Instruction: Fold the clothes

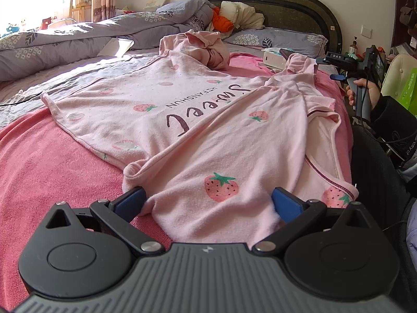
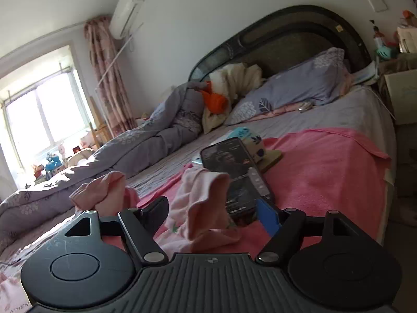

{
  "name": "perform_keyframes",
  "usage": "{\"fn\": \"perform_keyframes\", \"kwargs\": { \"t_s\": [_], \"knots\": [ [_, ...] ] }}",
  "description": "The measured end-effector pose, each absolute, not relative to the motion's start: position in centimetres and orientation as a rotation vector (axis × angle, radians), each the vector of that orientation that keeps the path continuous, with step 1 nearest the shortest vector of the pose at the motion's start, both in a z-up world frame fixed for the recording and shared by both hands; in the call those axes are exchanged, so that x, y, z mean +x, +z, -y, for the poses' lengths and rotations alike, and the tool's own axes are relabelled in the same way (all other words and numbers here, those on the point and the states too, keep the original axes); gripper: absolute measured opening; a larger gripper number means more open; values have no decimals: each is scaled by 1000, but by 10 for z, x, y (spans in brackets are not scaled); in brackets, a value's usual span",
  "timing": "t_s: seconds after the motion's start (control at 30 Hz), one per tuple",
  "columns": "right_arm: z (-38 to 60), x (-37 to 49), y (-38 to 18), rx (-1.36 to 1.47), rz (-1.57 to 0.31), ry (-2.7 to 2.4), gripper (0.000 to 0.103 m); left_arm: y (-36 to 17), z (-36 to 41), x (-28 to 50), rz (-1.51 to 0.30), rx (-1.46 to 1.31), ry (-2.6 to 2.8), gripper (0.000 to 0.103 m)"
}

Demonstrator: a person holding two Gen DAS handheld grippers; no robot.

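Two claws: both are at work over one pink strawberry-print shirt point(image 1: 198, 120), spread across the pink blanket point(image 1: 52, 161) on the bed point(image 2: 346, 114).
Shirt position: it fills the middle of the left wrist view, printed side up, hem towards the upper left, one side already lapped over the body at centre right.
Left claw point(image 1: 208, 203): low in the frame, blue pads spread wide, a fold of the shirt lying between them; the pads touch the cloth at the sides, but I judge no real pinch.
Right claw point(image 2: 216, 211): spread, with a peaked flap of pink fabric point(image 2: 206, 198) standing loose between the fingers, not clamped.
Person's hand point(image 1: 362, 91): at the right edge of the left wrist view, gripping the right tool's handle.
Handling: the shirt looks like a light, soft, limp knit that would sag and crease once lifted; probably clingy on the terry blanket rather than slippery, so it should drag rather than slide.
Where to hold: likely at seams or doubled edges, such as the shoulder, sleeve cuff or hem corners, where the cloth is thickest.
Nearby: a phone point(image 2: 234, 172) lies just beyond the flap; a second pink garment point(image 1: 208, 49) is bundled beyond the shirt.
Risk: a single-layer pinch may pull the fold askew.
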State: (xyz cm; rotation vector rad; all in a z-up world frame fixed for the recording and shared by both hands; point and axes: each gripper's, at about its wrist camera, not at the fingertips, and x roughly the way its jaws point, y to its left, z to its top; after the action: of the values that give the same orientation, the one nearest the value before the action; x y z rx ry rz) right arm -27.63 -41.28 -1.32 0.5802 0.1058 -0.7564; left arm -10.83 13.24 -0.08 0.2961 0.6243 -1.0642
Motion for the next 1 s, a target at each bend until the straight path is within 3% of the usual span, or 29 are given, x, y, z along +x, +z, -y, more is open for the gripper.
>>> {"fn": "perform_keyframes", "kwargs": {
  "t_s": [0.1,0.17,0.2,0.23,0.27,0.3,0.57,0.73,0.87,1.0],
  "knots": [
    [421,-261,-16,583,-131,-682,82,-1,-132,-109,-623,299,-1063,103],
    [421,-246,-16,547,-157,-616,78,-1,-132,-109,-623,299,-1062,103],
    [421,-237,-16,525,-176,-586,62,-1,-132,-109,-622,300,-1062,103],
    [421,-231,-15,524,-191,-575,30,-1,-132,-109,-621,301,-1061,103],
    [422,-227,-14,542,-192,-575,13,-1,-132,-110,-619,303,-1061,103],
    [423,-224,-12,565,-186,-575,7,-1,-132,-110,-618,305,-1060,103],
    [345,-205,59,380,-111,-292,6,-1,-132,-111,-614,301,-1060,103],
    [219,-163,68,250,-250,163,7,-1,-132,-113,-603,310,-1055,103],
    [145,-136,35,131,-431,355,11,-1,-132,-114,-601,311,-1055,103],
    [130,-151,14,90,-488,429,58,-1,-132,-112,-606,302,-1059,103]
  ]
}}
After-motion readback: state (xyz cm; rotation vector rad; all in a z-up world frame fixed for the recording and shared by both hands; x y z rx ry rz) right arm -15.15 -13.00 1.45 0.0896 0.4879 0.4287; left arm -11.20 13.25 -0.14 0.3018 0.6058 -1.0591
